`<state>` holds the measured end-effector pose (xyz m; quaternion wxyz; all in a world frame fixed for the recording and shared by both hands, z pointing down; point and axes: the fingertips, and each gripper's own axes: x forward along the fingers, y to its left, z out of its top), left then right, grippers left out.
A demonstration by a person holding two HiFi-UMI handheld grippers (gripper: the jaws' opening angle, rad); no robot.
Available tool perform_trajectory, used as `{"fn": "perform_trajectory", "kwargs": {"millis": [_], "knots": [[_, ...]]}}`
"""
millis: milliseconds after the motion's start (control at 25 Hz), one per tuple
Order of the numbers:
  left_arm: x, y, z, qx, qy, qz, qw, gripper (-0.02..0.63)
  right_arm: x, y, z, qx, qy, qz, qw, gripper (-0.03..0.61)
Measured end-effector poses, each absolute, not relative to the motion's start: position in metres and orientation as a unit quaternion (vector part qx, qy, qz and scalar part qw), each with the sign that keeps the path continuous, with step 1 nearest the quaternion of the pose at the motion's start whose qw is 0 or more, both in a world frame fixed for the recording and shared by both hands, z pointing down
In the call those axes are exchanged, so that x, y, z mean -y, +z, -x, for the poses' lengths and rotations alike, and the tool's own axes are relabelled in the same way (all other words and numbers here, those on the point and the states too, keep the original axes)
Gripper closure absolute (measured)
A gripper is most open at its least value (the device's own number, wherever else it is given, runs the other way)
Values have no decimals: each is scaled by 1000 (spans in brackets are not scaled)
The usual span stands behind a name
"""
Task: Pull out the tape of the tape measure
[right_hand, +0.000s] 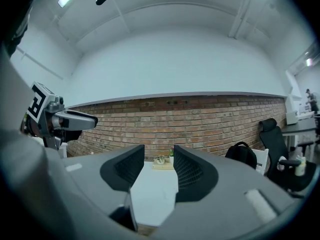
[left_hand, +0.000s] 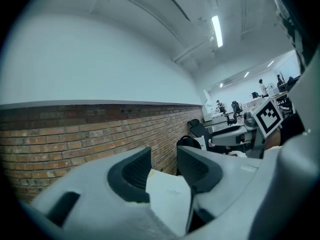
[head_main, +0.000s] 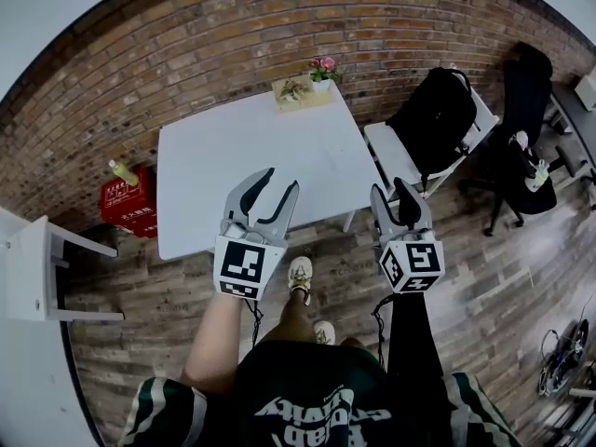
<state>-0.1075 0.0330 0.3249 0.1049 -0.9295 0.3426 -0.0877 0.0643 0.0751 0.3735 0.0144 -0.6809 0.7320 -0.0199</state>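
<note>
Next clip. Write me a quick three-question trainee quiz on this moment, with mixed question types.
1. True or false: the left gripper has something between its jaws.
2. Where does the black backpack rest? A) on the white chair B) on the floor C) on a shelf
3. Fill in (near/far): the wooden tray and flower pot sit at the table's ____ end from the person.

Key: 1 false; it and the right gripper are both open and empty. 2 A. 3 far.
</note>
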Motion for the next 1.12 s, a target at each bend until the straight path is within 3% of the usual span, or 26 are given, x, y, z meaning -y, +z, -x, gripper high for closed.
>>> {"fn": "perform_trajectory", "kwargs": {"millis": [640,1120], "knots": [[155,331,46,-285,-68,952,83,451,83,359,-116,-701,-13,713,-9,376],[228,347,13,-240,-79,964,86,459,152,369,-131,-684,-23,729,-17,371]]}}
